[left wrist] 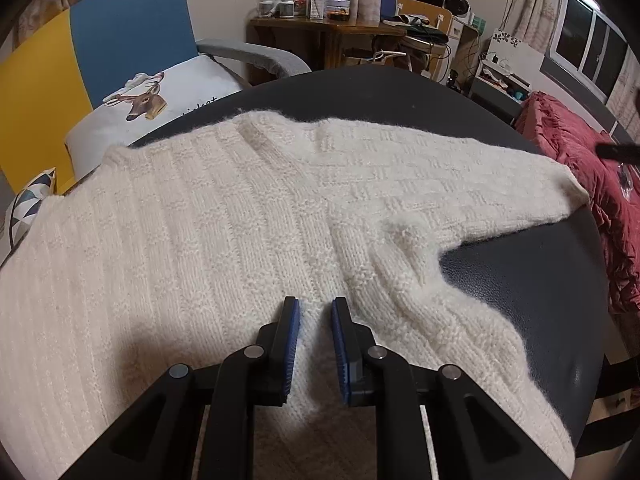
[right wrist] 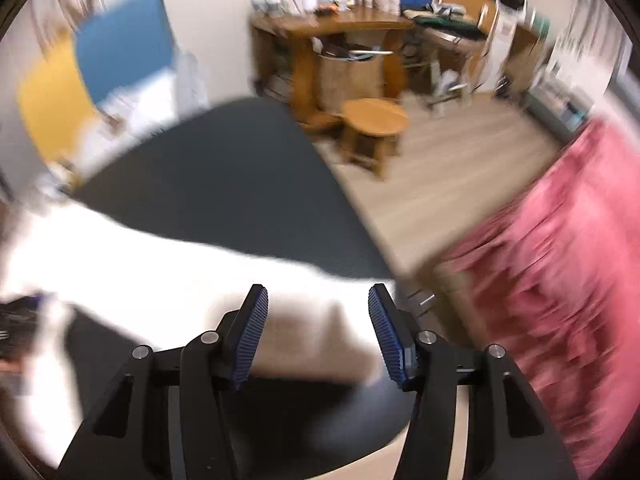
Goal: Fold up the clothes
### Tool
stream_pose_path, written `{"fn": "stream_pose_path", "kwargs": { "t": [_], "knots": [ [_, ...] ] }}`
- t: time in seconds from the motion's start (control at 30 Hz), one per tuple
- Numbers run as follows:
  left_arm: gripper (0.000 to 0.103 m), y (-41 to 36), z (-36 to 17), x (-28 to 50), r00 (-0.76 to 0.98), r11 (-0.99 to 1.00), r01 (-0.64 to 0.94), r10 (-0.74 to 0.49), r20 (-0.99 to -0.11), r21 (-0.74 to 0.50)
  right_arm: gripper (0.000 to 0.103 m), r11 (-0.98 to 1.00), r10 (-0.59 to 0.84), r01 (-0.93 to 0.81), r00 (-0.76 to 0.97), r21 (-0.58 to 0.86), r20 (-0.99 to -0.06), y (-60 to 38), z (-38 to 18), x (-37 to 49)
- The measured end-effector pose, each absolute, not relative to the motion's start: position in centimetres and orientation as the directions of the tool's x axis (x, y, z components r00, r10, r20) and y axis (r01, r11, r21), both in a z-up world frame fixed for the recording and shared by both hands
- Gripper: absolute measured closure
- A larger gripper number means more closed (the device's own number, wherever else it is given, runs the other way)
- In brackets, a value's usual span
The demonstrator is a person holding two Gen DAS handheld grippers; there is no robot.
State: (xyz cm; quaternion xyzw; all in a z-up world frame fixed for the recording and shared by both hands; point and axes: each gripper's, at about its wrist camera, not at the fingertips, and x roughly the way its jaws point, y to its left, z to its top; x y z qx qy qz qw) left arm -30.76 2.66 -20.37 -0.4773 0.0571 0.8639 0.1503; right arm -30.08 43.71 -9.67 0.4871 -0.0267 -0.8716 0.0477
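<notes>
Both grippers matter here: keep the left gripper pinched on the sweater while the open, seemingly empty right gripper regrasps the sleeve at the surface edge.

Fuzzy cream knit sweater – ribbed; table looks like glossy dark leatherette.

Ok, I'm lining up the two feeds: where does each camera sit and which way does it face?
Left wrist: on the left gripper, angled down at the cream sweater on the dark table; its own black fingers, narrowly parted, show.
Right wrist: on the right gripper, angled down over the table edge, blurred; its own fingers, wide apart, show.
Shared: sweater, table, red bedding, wooden desk, blue-and-yellow chair.
</notes>
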Motion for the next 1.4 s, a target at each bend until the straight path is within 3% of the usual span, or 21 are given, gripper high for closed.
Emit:
{"fn": "stream_pose_path", "kwargs": {
  "t": [0.1,0.4,0.6,0.7,0.9,1.2,1.4],
  "knots": [
    [0.087,2.6,-20.3,-30.8,-0.497,-0.951,-0.304,0.206,-0.843,-0.053,0.047,-0.993,-0.118,0.078,-0.522,0.09,-0.845,42.8,-10.8,-29.0],
    [0.087,2.9,-20.3,-30.8,-0.499,-0.944,-0.329,0.189,-0.846,-0.016,0.048,-0.994,0.077,0.038,-0.425,-0.103,-0.902,41.1,-16.9,-31.2],
    [0.087,0.4,-18.9,-29.8,-0.483,-0.938,-0.295,0.309,-0.819,-0.18,0.047,-0.995,0.096,-0.013,-0.449,-0.101,-0.889,42.0,-15.9,-30.8],
    [0.087,0.0,-18.1,-27.4,-0.482,-0.917,-0.341,0.358,-0.8,-0.205,0.047,-0.992,-0.064,0.124,-0.545,-0.005,-0.836,38.2,-12.9,-29.9],
    [0.087,3.4,-16.9,-23.8,-0.484,-0.877,-0.444,0.409,-0.774,-0.185,0.047,-0.87,-0.337,0.488,-0.484,0.071,-0.807,24.1,-11.9,-30.9],
    [0.087,6.0,-19.4,-23.9,-0.384,-0.842,-0.464,0.471,-0.794,-0.275,0.047,-0.831,-0.39,0.532,-0.354,0.16,-0.85,13.3,-16.1,-40.3],
    [0.087,3.9,-19.0,-24.5,-0.391,-0.826,-0.443,0.528,-0.753,-0.349,0.053,-0.876,-0.273,0.478,-0.371,0.07,-0.888,12.5,-18.8,-42.0]
  ]
}}
